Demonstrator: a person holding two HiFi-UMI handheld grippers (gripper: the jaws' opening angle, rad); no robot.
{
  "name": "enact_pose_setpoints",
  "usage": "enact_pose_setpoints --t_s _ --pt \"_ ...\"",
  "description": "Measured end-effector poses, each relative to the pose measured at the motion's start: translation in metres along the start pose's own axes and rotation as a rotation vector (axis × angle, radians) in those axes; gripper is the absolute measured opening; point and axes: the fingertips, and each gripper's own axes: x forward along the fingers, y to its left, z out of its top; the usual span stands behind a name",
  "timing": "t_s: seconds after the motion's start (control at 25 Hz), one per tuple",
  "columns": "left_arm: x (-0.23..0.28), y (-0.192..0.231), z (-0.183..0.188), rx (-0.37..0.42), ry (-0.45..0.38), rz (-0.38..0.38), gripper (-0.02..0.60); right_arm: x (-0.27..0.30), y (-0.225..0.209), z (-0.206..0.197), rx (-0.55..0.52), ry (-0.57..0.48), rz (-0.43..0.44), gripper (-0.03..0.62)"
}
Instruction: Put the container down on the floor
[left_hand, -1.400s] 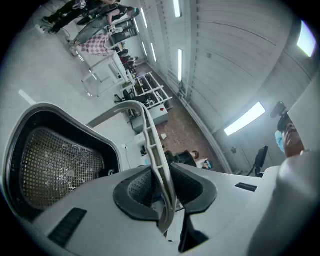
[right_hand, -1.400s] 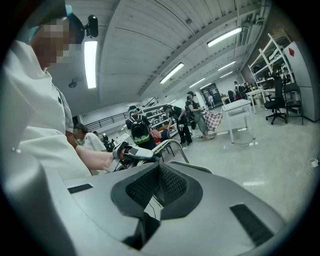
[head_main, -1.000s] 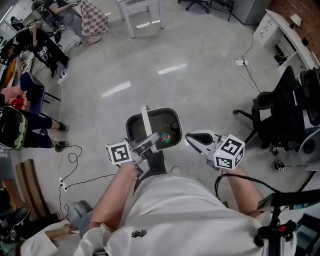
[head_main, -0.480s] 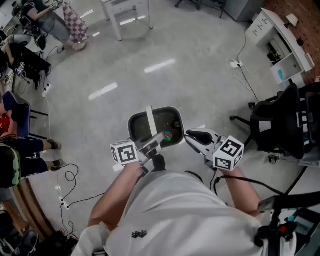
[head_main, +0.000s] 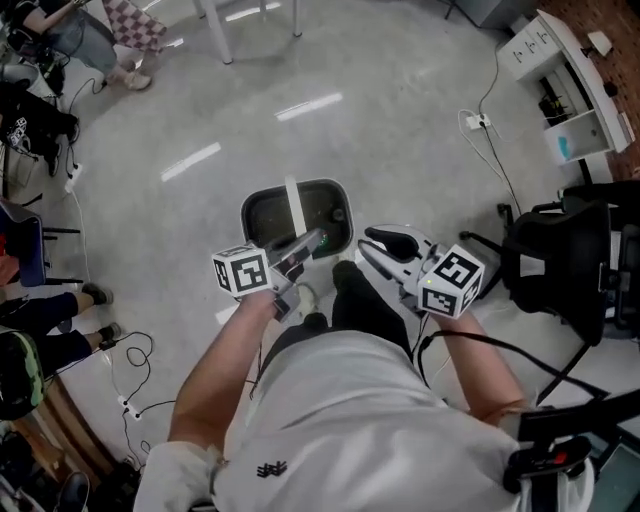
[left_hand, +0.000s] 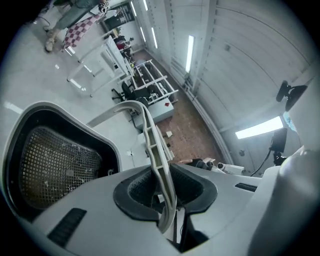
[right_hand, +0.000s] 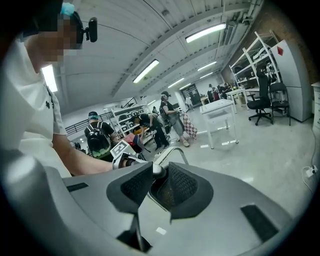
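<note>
Container (head_main: 265, 215): dark basin with a light rim, mesh lining and a pale strap handle (head_main: 292, 210). It is held off the floor (head_main: 400, 120) just ahead of the person's legs and sits between the two sets of tongs. Left tongs (head_main: 305, 245): closed on the handle, whose strap is pinched edge-on between the pads and arches away over the basin. Right tongs (head_main: 365, 250): at the basin's right-hand rim, pads closed on the white lip, with mesh showing behind them. Orientation: the basin's longer side runs across the body and the handle runs fore and aft; the mouth faces up and is roughly level. Key relation: the basin lies straight ahead of both tongs, with bare floor directly beneath it, so the coming move looks like a plain descent. The left hand, on the handle, appears to carry the load while the right steadies it. Hazards, judged: a white cable (head_main: 490, 140) and an office chair (head_main: 560, 250) lie well off to the right, and the person's own feet are near behind.
</note>
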Motion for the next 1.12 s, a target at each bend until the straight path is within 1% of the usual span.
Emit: enact_pose_setpoints --t_s 0.16,0.28,0.4,0.48,0.6,0.88,1.04,1.12 --pt "0.028 0.053 0.041 -0.036 -0.02 0.034 0.087 0.04 -0.056 0.005 0.025 0.043 0.04 0.09" --pt "0.052 0.101 0.074 -0.071 -0.05 0.065 0.087 0.074 -0.106 0.012 0.021 0.091 0.078 0.108" --pt "0.085 0.154 0.105 -0.112 -0.075 0.092 0.087 0.105 -0.167 0.019 0.037 0.133 0.118 0.108" --pt "0.109 0.194 0.127 -0.14 -0.093 0.102 0.086 0.126 -0.211 0.021 0.045 0.167 0.128 0.109" --pt "0.137 0.248 0.154 -0.153 -0.115 0.115 0.086 0.148 -0.261 0.017 0.053 0.211 0.145 0.107" --pt "0.204 0.365 0.184 -0.139 -0.098 0.134 0.08 0.185 -0.352 -0.026 0.12 0.295 0.168 0.108" --pt "0.24 0.431 0.184 -0.142 -0.074 0.135 0.08 0.198 -0.384 -0.061 0.182 0.338 0.161 0.107" --pt "0.255 0.466 0.185 -0.138 -0.064 0.142 0.08 0.207 -0.401 -0.071 0.219 0.334 0.164 0.107"
